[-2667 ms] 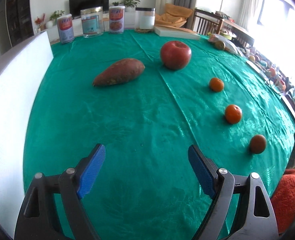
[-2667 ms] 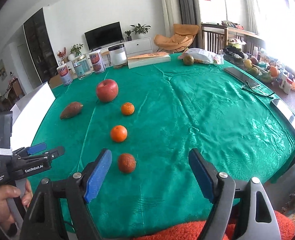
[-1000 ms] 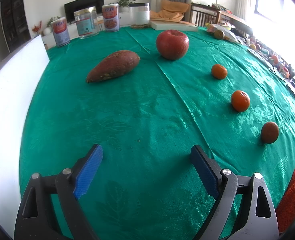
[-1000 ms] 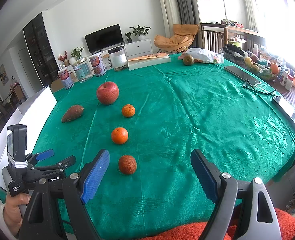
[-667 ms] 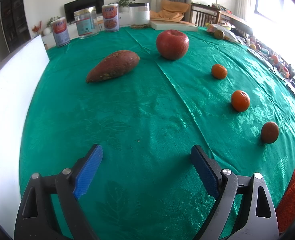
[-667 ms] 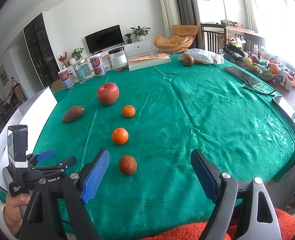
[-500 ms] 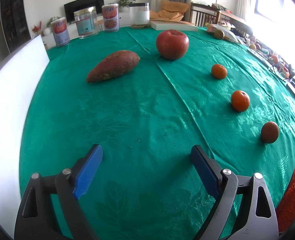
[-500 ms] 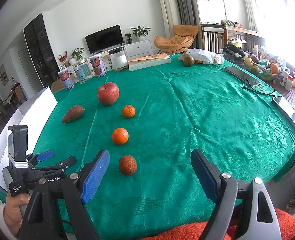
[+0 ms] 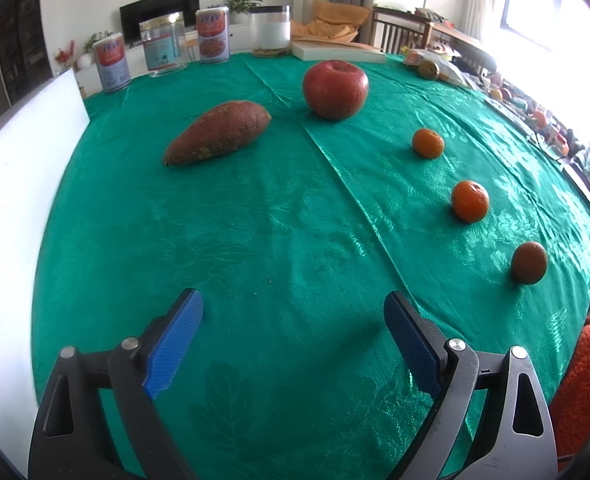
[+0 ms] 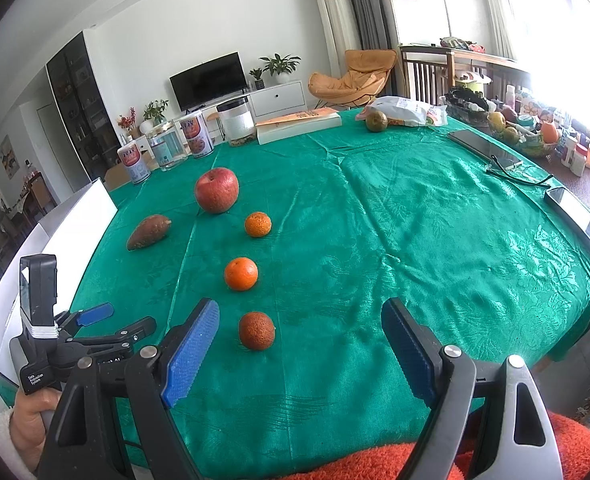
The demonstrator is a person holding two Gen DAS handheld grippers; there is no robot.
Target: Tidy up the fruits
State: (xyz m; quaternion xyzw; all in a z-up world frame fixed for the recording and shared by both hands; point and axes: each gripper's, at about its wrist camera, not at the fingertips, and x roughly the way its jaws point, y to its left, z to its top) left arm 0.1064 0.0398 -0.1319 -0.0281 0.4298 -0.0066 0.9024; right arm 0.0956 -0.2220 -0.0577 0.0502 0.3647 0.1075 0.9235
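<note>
Just beyond the wide-open right gripper point(image 10: 300, 336), the dark orange point(image 10: 256, 331).

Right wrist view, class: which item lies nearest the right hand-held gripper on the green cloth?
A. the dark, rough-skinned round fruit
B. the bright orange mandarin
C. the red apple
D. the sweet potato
A. The dark, rough-skinned round fruit sits just ahead of the open right hand-held gripper, with the bright orange mandarin farther off and the red apple and sweet potato beyond.

I note a glossy green tablecloth point(image 9: 295, 220) with a tone-on-tone leaf pattern. Red apple point(image 9: 335, 89); reddish-brown sweet potato point(image 9: 218, 133); two bright orange tangerines point(image 9: 469, 201) point(image 9: 427, 143); one dull brownish-orange fruit point(image 9: 528, 262). Gripper pads point(image 9: 173, 337) blue on black frames.
</note>
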